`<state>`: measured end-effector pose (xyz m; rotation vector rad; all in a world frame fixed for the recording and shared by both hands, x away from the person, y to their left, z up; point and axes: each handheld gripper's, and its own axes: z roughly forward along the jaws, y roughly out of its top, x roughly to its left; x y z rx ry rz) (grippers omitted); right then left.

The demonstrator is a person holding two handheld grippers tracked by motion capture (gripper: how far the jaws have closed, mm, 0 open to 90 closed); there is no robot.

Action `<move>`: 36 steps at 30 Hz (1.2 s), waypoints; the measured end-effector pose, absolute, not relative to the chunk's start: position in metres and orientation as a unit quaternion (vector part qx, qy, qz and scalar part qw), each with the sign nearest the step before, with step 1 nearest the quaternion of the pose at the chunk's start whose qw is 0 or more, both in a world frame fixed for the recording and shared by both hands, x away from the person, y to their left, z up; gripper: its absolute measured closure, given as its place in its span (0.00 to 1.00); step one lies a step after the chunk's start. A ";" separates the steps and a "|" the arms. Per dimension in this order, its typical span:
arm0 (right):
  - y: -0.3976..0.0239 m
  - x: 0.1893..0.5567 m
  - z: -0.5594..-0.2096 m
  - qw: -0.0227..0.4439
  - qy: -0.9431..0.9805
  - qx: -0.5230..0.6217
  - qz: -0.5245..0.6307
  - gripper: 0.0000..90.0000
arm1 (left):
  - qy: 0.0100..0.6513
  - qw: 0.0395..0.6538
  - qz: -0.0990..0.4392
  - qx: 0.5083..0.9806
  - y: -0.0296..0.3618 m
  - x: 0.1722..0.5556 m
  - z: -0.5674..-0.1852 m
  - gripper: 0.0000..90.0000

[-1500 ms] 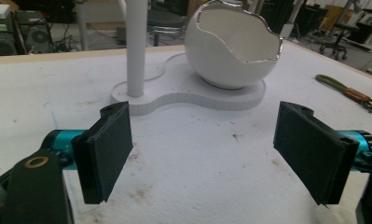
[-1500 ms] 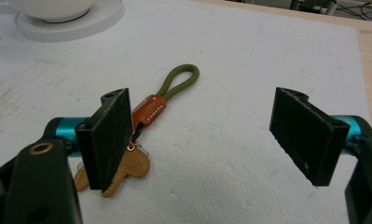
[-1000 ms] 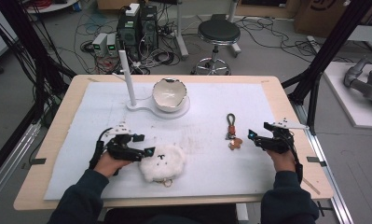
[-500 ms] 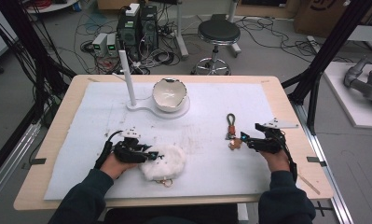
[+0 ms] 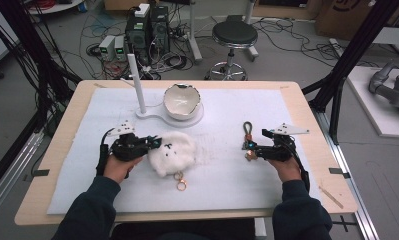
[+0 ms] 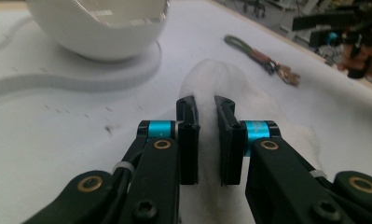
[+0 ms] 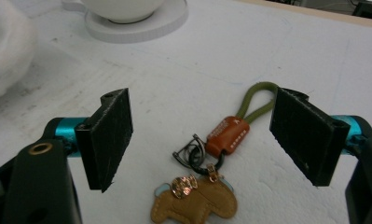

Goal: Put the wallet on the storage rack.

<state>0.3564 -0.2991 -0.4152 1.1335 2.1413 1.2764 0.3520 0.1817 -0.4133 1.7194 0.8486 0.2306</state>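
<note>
Left gripper (image 6: 206, 140): jaws nearly closed, pinching the white plush toy (image 5: 173, 152) at the near left of the mat.
Right gripper (image 7: 211, 140): jaws wide apart, empty, flanking the keychain (image 7: 211, 158) at the right.
Keychain: lay flat, green loop pointing far, brown charm near.
Step in hand: probably lining up to grasp the keychain.
Next move: likely lower and close on the orange tab.
Bowl (image 5: 182, 100): far centre, apart from both.
</note>
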 end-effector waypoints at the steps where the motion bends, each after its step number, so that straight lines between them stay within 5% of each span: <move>1: -0.297 0.357 -0.414 0.198 0.766 0.401 0.461 0.24 | 0.362 0.571 0.103 0.730 0.183 0.354 -0.410 0.90; 26: -0.195 0.393 -0.406 0.037 0.799 0.274 0.534 0.25 | 0.255 0.614 0.102 0.740 0.124 0.382 -0.376 0.90; 33: -0.194 0.397 -0.403 0.030 0.802 0.254 0.540 0.78 | 0.274 0.613 0.106 0.733 0.125 0.385 -0.377 0.88; 36: -0.194 0.394 -0.396 0.080 0.805 0.251 0.531 0.85 | 0.325 0.586 0.129 0.731 0.134 0.385 -0.376 0.67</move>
